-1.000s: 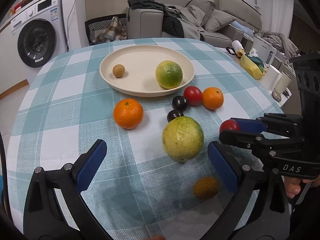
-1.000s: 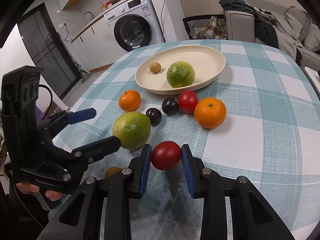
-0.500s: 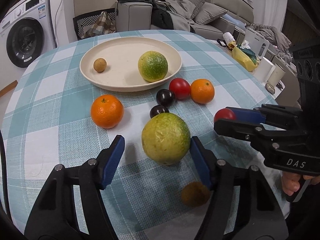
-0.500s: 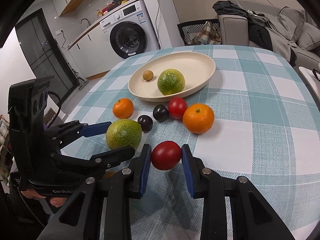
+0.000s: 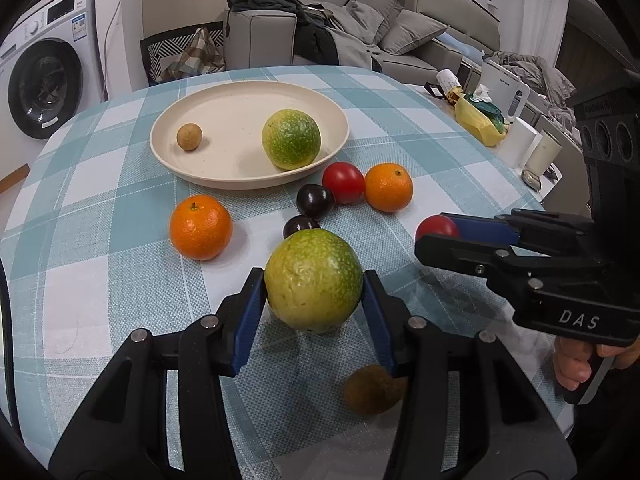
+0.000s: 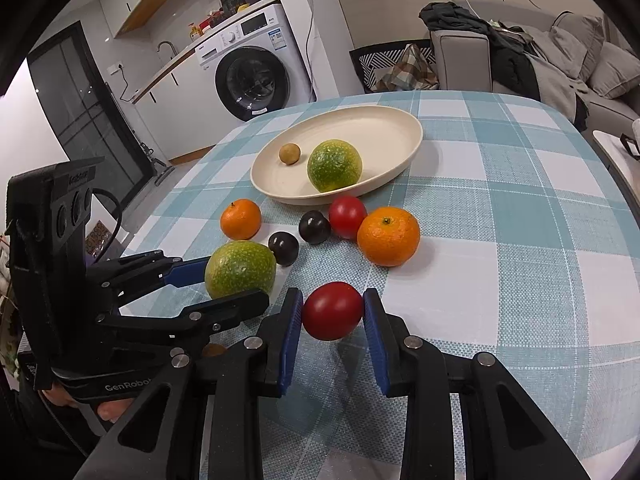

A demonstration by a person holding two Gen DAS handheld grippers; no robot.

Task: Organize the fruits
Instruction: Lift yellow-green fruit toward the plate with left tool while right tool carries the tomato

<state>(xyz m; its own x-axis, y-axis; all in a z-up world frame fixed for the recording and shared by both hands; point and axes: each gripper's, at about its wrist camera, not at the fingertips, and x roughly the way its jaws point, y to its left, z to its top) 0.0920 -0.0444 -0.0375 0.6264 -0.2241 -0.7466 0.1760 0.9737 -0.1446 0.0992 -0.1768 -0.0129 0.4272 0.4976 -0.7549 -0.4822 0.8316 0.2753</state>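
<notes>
My left gripper (image 5: 312,279) is closing its jaws on a large green-yellow citrus (image 5: 314,292) near the table's front, and both blue pads touch its sides. To its right, my right gripper (image 6: 332,299) is shut on a red tomato (image 6: 332,312) just above the cloth. The cream plate (image 5: 172,160) further back holds a second green citrus (image 5: 291,145) and a small brown fruit (image 5: 189,136). Between the plate and the grippers lie two oranges (image 5: 201,227) (image 5: 388,187), another tomato (image 5: 343,182) and two dark plums (image 5: 315,201) (image 5: 300,225).
A brown kiwi-like fruit (image 5: 374,389) lies on the checked cloth under my left gripper's right finger. Beyond the table's right edge are a yellow bag (image 5: 478,120) and white cups (image 5: 516,142). A washing machine (image 6: 252,80) and a sofa (image 5: 360,36) stand behind.
The left jaws have come in from wide open until they touch the green-yellow citrus, and that gripper has moved forward around it. The right gripper keeps its hold on the tomato.
</notes>
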